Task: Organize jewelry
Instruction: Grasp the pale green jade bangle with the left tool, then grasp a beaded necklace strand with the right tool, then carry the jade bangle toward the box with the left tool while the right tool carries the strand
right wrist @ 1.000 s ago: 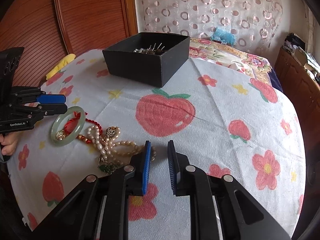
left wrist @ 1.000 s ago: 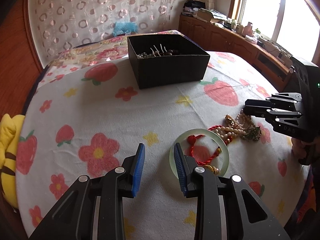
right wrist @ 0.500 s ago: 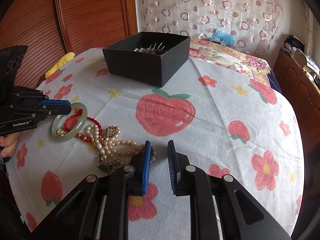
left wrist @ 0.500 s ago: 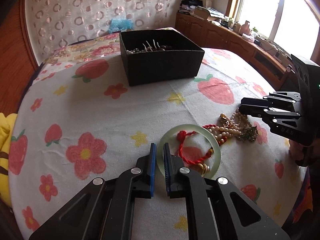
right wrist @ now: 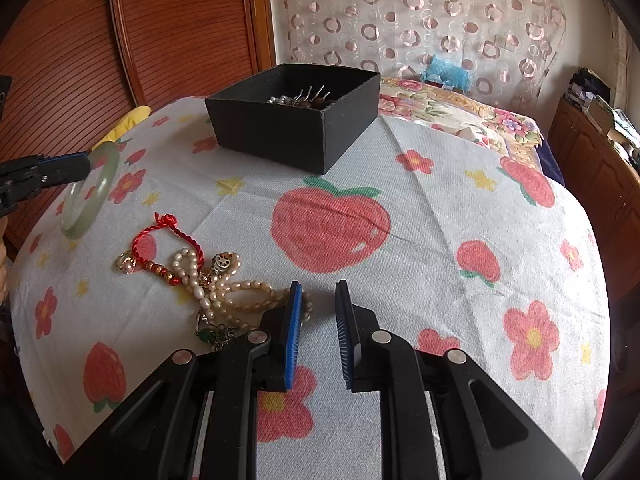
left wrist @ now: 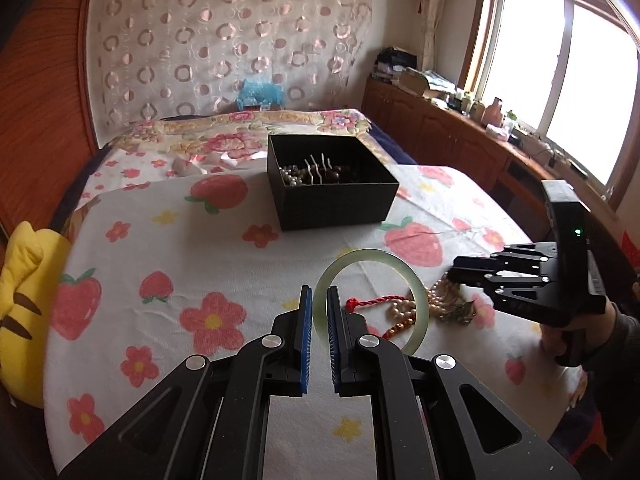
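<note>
The pale green jade bangle (left wrist: 370,300) is pinched by its rim between my left fingers (left wrist: 317,316), lifted clear of the strawberry-print worktop (right wrist: 440,208). Such a thin grip on slick stone could slip before the black cardboard box (left wrist: 332,184). My right fingers (right wrist: 318,332) gape, empty, beside the tangled pearl necklaces (right wrist: 224,284).

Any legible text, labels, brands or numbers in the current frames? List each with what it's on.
No text can be read in either view.
Black right gripper: faint pale marking on its side in the left wrist view, too small and blurred to read.
Black left gripper, pale green jade bangle, black cardboard box, strawberry-print cloth: no text visible.
</note>
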`<action>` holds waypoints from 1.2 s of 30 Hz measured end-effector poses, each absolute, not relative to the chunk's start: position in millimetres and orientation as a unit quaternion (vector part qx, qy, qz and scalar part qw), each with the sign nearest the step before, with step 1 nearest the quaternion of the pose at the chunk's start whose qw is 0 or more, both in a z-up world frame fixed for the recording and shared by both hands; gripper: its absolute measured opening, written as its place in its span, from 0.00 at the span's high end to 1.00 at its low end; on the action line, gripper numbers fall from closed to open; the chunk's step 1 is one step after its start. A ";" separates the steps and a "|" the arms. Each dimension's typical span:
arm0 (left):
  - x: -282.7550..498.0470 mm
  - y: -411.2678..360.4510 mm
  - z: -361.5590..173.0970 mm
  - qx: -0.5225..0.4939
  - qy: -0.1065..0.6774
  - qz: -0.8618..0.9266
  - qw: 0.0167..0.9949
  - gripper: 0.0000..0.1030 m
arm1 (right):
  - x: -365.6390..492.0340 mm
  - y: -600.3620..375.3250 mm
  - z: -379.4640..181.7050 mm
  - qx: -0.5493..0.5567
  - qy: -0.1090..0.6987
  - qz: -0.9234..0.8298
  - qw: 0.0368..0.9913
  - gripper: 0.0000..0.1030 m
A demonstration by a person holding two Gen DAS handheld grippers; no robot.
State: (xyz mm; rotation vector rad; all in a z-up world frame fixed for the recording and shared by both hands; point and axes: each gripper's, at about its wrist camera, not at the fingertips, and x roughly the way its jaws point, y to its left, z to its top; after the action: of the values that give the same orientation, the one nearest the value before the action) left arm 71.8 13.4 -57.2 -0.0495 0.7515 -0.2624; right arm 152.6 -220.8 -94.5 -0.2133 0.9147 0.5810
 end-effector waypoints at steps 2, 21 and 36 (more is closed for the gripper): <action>71.3 14.3 -57.9 -0.024 0.366 -0.130 0.921 0.94 | 156.4 -219.6 -93.0 -0.100 0.444 0.279 0.845 0.82; 71.8 23.7 -62.2 -0.035 0.363 -0.125 0.923 0.94 | 136.9 -206.9 -23.0 -0.128 0.371 0.282 0.875 0.95; 68.3 27.2 -44.7 -0.039 0.341 -0.122 0.931 0.94 | 132.9 -202.0 65.1 -0.140 0.287 0.284 0.904 0.95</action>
State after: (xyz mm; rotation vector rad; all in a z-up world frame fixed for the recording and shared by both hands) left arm 68.3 27.2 -44.7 -0.0802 0.6987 -0.2497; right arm 132.9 -202.0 65.1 -0.2899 0.5934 0.5864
